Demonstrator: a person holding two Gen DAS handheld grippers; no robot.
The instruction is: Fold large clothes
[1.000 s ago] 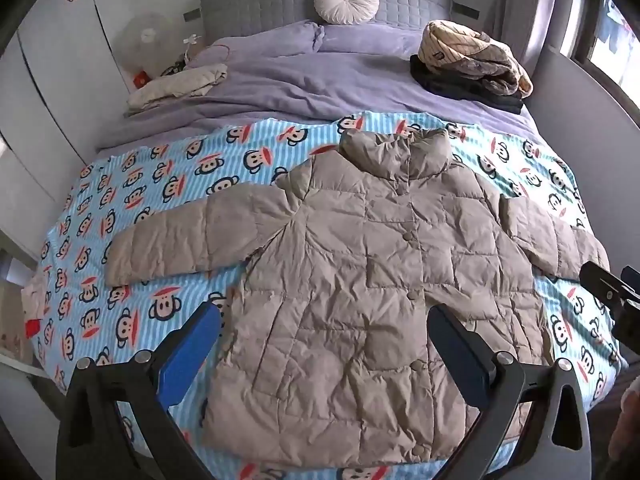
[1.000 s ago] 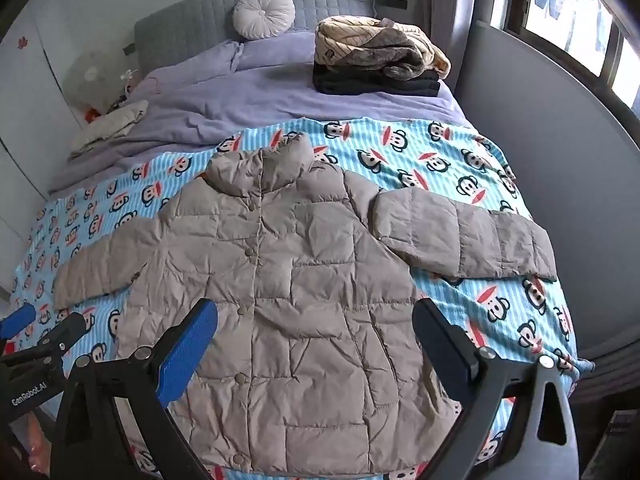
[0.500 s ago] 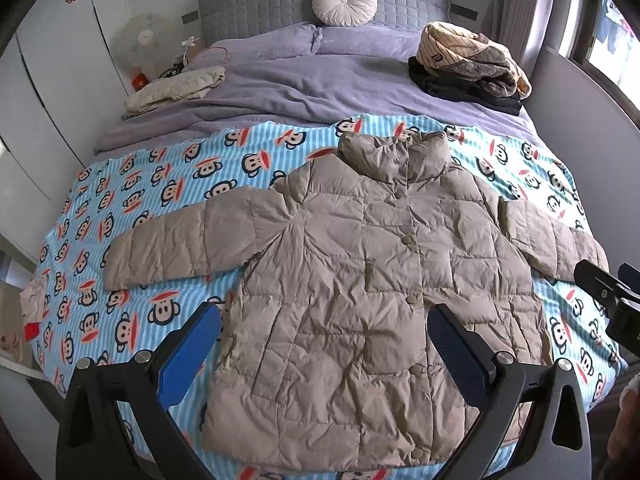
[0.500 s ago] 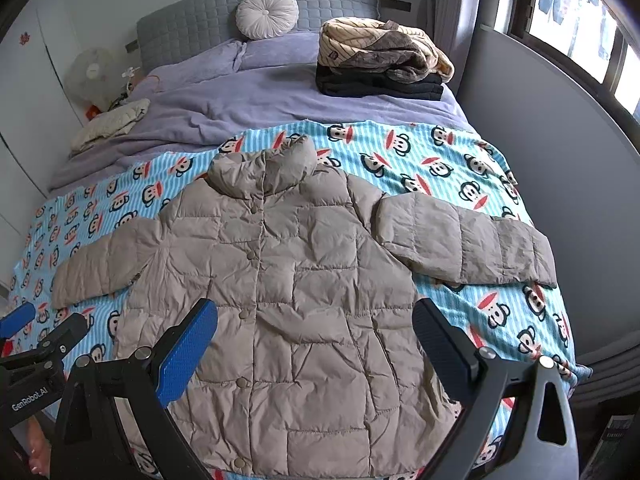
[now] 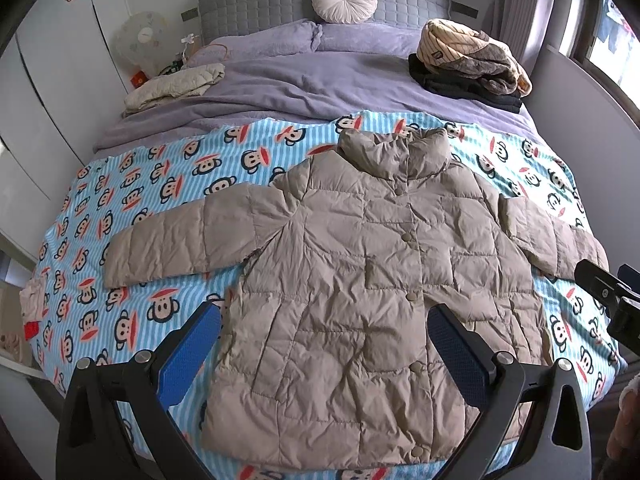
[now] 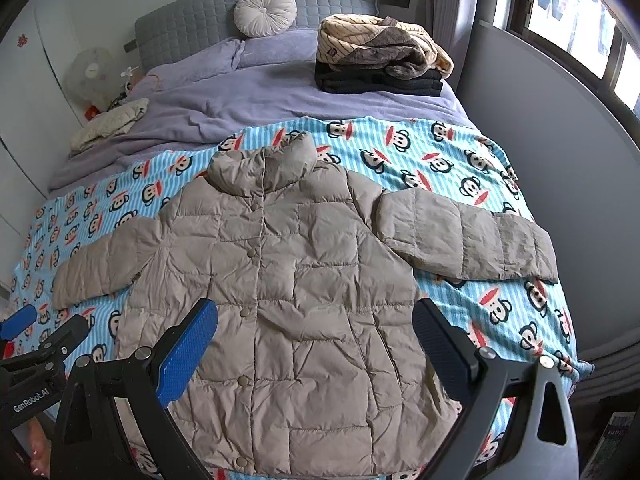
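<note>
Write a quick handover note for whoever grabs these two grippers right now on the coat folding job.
Left gripper: open, empty, above the coat's hem.
Right gripper: open, empty, also above the lower front of the coat.
Beige puffer coat: lies flat, front up, buttoned, collar toward the headboard, both sleeves spread out on the monkey-print blanket.
Stack of folded clothes sits at the head of the bed, window side.
Done: coat is laid out.
Left: all folds, none started; probably begin with the sleeves.
</note>
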